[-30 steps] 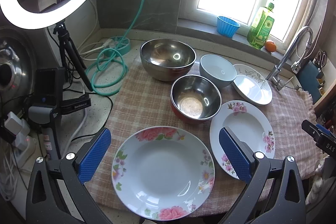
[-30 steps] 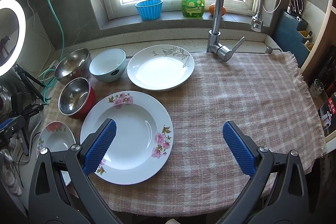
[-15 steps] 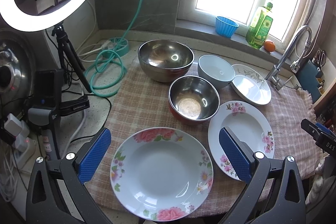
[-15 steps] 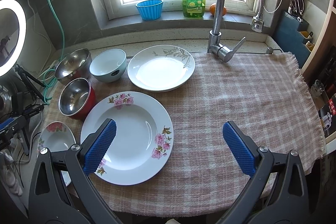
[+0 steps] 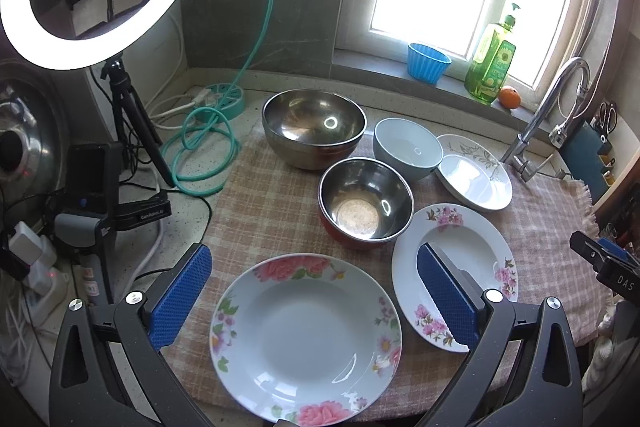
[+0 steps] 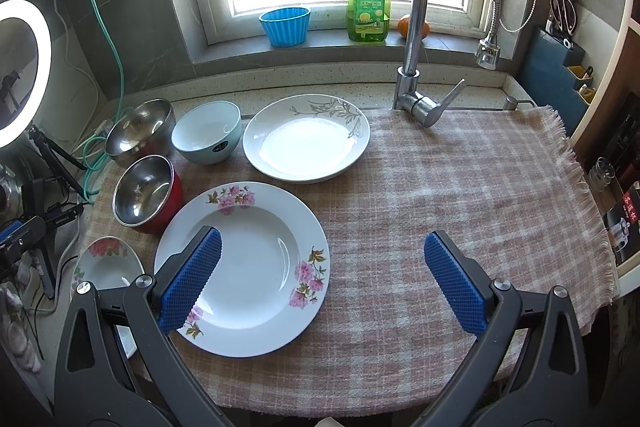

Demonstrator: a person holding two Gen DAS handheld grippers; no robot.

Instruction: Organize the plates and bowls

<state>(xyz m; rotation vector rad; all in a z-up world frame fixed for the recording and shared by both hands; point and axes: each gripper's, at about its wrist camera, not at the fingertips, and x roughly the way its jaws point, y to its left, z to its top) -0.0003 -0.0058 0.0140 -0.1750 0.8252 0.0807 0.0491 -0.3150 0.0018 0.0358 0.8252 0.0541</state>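
1. The left gripper (image 5: 310, 293) is spread wide and holds nothing; it hangs above the near edge of the checked cloth (image 5: 264, 211), with both blue pads clear of the dishes

2. The big rose plate (image 5: 306, 341) lies flat directly under and between the left fingers, so it is the nearest thing to this gripper. A plate is round and has no long axis, therefore only the rim matters: its near rim faces the gripper, at the front edge of the cloth

3. The right gripper (image 6: 322, 281) is also wide apart and empty. Its left pad is in front of the pink-flower plate (image 6: 256, 263), which lies forward and to the left of it; the cloth under its right pad is bare

4. Behind the two plates stand the red-sided steel bowl (image 5: 366, 205), the large steel bowl (image 5: 314, 127) and the pale blue bowl (image 5: 408, 149), all upright and close together. The leaf-pattern plate (image 6: 306, 139) lies flat just beside the pale blue bowl, near the faucet (image 6: 416, 67)

5. Nothing is stacked yet, so I judge the task is at its beginning

6. My judgement for the next move: each plate belongs to the gripper above it, the rose plate to the left one and the pink-flower plate to the right one. To pinch a flat rim, one finger must go under it, and the soft cloth may help here
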